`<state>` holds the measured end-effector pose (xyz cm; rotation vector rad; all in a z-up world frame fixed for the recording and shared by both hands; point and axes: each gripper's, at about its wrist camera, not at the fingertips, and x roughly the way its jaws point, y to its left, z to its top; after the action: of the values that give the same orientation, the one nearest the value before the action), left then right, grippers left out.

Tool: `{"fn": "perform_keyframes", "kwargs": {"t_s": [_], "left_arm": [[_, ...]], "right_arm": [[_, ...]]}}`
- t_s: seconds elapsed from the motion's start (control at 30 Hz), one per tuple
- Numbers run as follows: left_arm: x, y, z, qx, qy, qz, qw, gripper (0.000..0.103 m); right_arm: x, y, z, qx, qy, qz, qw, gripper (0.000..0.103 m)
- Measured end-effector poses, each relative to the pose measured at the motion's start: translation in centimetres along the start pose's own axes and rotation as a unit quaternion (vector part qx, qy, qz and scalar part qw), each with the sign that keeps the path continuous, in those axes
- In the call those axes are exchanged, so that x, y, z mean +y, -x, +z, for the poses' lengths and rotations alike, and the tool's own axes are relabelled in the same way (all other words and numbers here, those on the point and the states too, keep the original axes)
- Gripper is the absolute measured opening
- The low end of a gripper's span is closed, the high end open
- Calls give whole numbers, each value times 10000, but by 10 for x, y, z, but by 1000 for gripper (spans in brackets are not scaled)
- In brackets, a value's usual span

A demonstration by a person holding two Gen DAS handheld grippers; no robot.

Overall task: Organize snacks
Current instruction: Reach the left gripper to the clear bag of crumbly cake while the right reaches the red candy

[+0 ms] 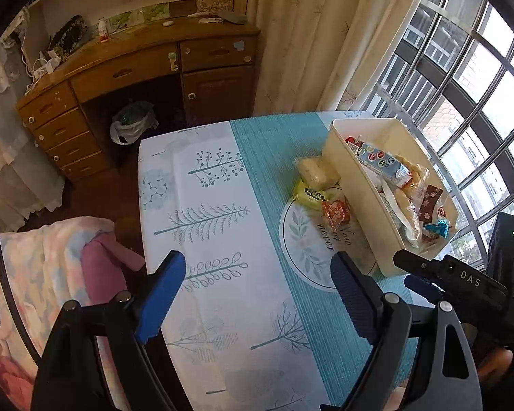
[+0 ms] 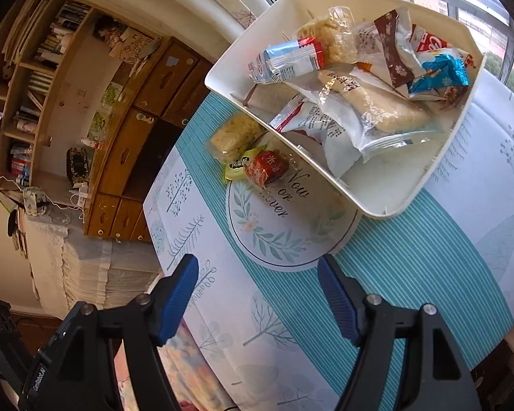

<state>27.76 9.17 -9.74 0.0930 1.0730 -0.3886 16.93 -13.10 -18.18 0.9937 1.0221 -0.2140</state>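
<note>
1. A cream plastic box [image 2: 445, 157] with smooth, straight walls sits on the bench [image 1: 222, 205]. The box is the landmark for everything else.
2. The bench wears a cloth with teal stripes, white panels with thin tree drawings, and a round leaf ring with words.
3. Inside the box lies a heap of shiny, crinkly snack packs: a blue and white pack with a red end [image 2: 288, 60], a long pale cake in clear wrap [image 2: 377, 106], a brown pack with little flowers [image 2: 394, 58] and a bright blue foil pack [image 2: 442, 73].
4. Three snacks lie on the bench just outside the box's long wall, close together: a bumpy pale square in clear wrap [image 2: 233, 135], a yellow-green pack [image 2: 238, 164] and a small red foil block [image 2: 267, 169].
5. The left gripper [image 1: 257, 294] hangs over the cloth on the near side of the box. Its ridged blue pads are wide apart with nothing between them.
6. The right gripper [image 2: 258, 294] hangs near the box's closest corner, above the leaf ring. Its blue pads are apart too and hold nothing.
7. Beyond the far end of the box, a wooden desk [image 1: 137, 68] with drawers stands against the wall.
</note>
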Motion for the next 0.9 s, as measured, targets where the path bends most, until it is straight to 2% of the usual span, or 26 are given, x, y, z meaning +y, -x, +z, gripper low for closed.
{"fn": "perform_keyframes", "kwargs": {"t_s": [0.27, 0.5, 0.77, 0.9], "left_arm": [[-20, -41, 62, 277, -553, 168, 9979, 88], [-45, -81, 108, 514, -1223, 185, 9910, 91], [-76, -143, 134, 943, -1844, 4, 9783, 92], [-87, -178, 139, 1199, -1935, -4, 9737, 92]], "right_arm": [[4, -25, 20, -82, -509, -209, 9985, 73], [20, -43, 32, -274, -492, -386, 9977, 73], [32, -65, 42, -523, -87, -817, 9952, 73], [35, -75, 40, -614, 63, -972, 9933, 73]]}}
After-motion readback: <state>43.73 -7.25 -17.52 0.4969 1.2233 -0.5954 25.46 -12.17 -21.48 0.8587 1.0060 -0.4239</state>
